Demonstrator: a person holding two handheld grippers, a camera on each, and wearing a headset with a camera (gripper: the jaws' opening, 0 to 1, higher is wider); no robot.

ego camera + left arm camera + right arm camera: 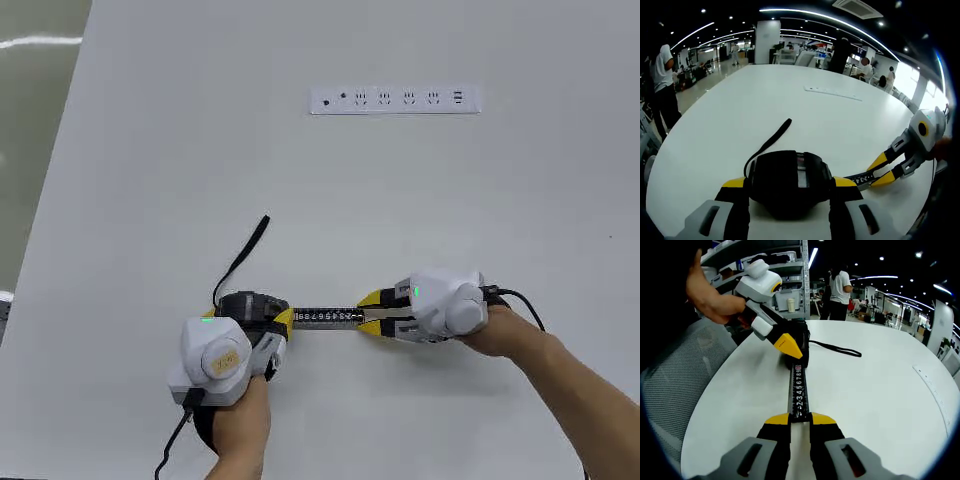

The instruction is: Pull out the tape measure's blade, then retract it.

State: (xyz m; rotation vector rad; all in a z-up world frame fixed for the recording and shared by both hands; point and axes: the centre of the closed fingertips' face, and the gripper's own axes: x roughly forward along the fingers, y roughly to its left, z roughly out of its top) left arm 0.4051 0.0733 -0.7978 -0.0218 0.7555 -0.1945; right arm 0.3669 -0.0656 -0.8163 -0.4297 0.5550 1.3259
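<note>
Beyond the tape measure [250, 306], a power strip [395, 99] lies well apart.

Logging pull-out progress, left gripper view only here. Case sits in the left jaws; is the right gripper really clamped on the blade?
Observer: Yes. In the right gripper view, the right gripper has its jaws shut on the blade tip.
Operator: How much is out?
Observer: Printed digits 2 to 9 read between those jaws and the tape measure case.
Operator: Straight?
Observer: Head view shows it running straight from case to jaws.
</note>
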